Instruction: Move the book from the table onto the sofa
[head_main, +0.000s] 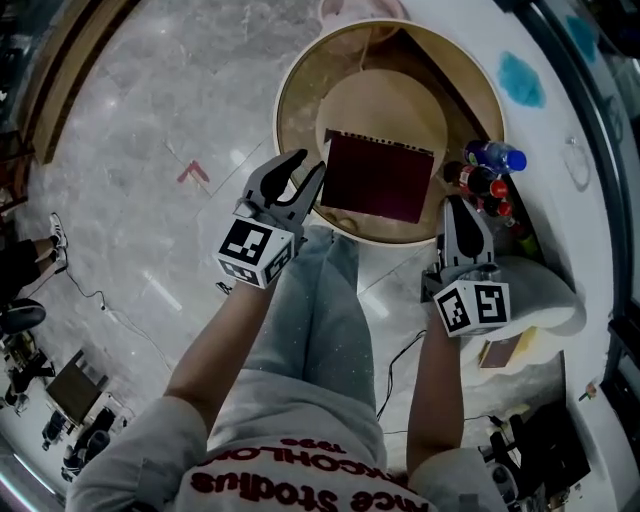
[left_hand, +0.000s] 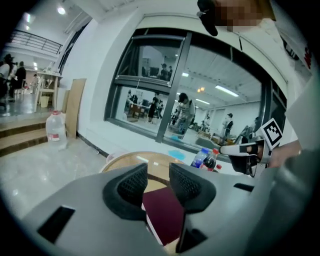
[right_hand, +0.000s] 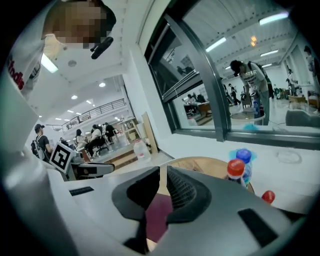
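A dark maroon book lies flat on the near side of a round wooden table. My left gripper hovers at the book's left edge, open, with nothing between its fingers. In the left gripper view the book shows through the gap below the left gripper. My right gripper is shut and empty, just off the book's right corner by the table rim. In the right gripper view the book lies under the right gripper.
Several drink bottles stand at the table's right edge, close to my right gripper. A pale cushioned seat lies to the lower right with a small brown object beside it. A water jug stands on the marble floor at left.
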